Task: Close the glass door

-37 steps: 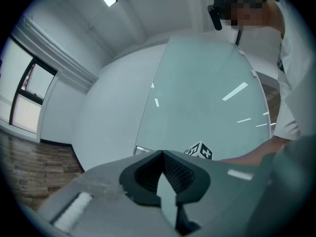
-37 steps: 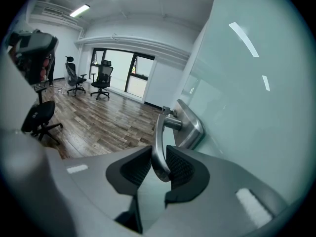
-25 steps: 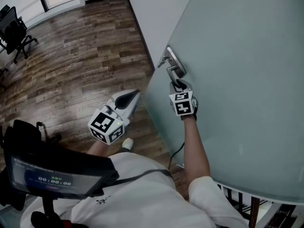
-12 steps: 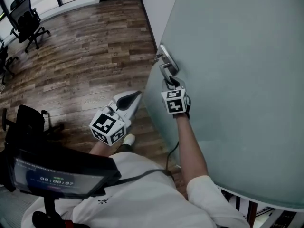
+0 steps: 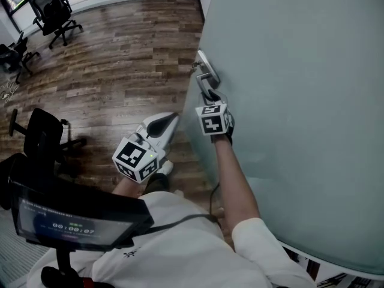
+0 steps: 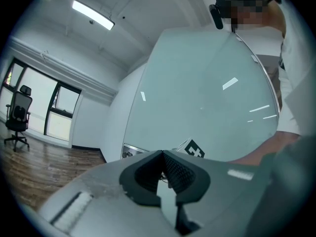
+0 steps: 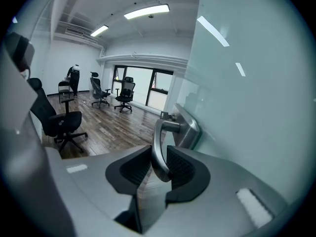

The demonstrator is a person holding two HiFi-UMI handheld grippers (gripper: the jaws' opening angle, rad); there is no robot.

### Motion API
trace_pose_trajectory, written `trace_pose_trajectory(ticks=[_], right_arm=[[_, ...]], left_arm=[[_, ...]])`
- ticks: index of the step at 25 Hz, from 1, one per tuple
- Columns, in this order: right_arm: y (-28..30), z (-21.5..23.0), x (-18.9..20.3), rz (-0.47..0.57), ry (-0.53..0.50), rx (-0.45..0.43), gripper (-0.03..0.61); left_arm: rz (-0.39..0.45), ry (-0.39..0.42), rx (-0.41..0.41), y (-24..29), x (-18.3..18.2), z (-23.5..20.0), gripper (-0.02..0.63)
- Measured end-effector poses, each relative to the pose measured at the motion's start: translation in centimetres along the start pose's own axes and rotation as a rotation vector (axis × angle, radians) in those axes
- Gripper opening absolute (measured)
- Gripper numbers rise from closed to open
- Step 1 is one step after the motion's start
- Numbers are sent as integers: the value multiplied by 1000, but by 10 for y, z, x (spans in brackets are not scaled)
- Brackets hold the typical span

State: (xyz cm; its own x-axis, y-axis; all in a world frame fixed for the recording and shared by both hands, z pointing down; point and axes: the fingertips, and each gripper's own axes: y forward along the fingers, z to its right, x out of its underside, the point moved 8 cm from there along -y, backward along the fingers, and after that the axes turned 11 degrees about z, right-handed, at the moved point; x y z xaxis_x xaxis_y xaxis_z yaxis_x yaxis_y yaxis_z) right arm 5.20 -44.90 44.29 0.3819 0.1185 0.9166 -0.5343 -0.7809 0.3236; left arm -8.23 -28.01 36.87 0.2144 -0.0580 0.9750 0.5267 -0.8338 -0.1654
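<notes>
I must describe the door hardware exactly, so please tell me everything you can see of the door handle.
The door handle is a silver, brushed-metal lever: a short neck bending into a curved grip. It sits on an oblong metal plate near the edge of the frosted glass door. The right hand-held gripper is shut on the grip, one dark pad on each side.

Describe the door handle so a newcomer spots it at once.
Find the frosted glass door filling the head view's right. On its left edge sits a flat silver plate; the door handle is the curved lever jutting from it, clamped in the right gripper.
</notes>
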Motion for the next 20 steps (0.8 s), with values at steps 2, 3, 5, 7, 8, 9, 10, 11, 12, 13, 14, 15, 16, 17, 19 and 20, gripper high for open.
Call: trace_pose_trajectory(ticks=[2,3,5,7,8,9,10,11,12,13,14,15,16,17,19,20], right_arm=[[2,-9,-4,-15,-16,-9,101],[10,-12,-7,-22,-27,-13,101],[25,-18,-10,-33,-47,-19,101],[31,-23,-10,-44,-60,-31,101],[34,-26,-11,-48,-65,-39,100],[37,-30,-12,-51,-70,-48,98],[40,-35,-14,-51,-74,-58,98],[43,-39,-15,-51,-78,-66,97],[46,-42,-16,-52,-81,-74,97],[48,-46,-15,-54,-83,-81,97],[51,-49,-15,-56,-85,-89,97],[53,-52,-15,-56,-87,-97,97],[55,-55,-14,-55,-89,-106,97],[57,-59,-14,-55,-92,-117,97],[60,-65,-13,-56,-96,-138,97],[61,-68,-12,-56,-98,-147,97]], left_arm=[[2,4,-31,-11,-2,4,0],[2,6,-51,-14,-3,0,0],[-2,11,-92,-22,-3,-7,0],[-14,16,-134,-36,0,-7,0],[-21,17,-156,-44,3,-8,0],[-27,15,-178,-51,5,-9,0],[-32,13,-198,-57,8,-11,0],[-36,10,-214,-62,9,-12,0],[-38,9,-226,-65,10,-13,0],[-39,10,-234,-67,11,-13,0],[-36,13,-239,-68,10,-13,0],[-32,15,-243,-68,10,-13,0],[-28,17,-248,-68,9,-13,0],[-26,19,-253,-69,9,-13,0],[-21,25,-262,-69,9,-15,0],[-15,29,-266,-69,8,-16,0]])
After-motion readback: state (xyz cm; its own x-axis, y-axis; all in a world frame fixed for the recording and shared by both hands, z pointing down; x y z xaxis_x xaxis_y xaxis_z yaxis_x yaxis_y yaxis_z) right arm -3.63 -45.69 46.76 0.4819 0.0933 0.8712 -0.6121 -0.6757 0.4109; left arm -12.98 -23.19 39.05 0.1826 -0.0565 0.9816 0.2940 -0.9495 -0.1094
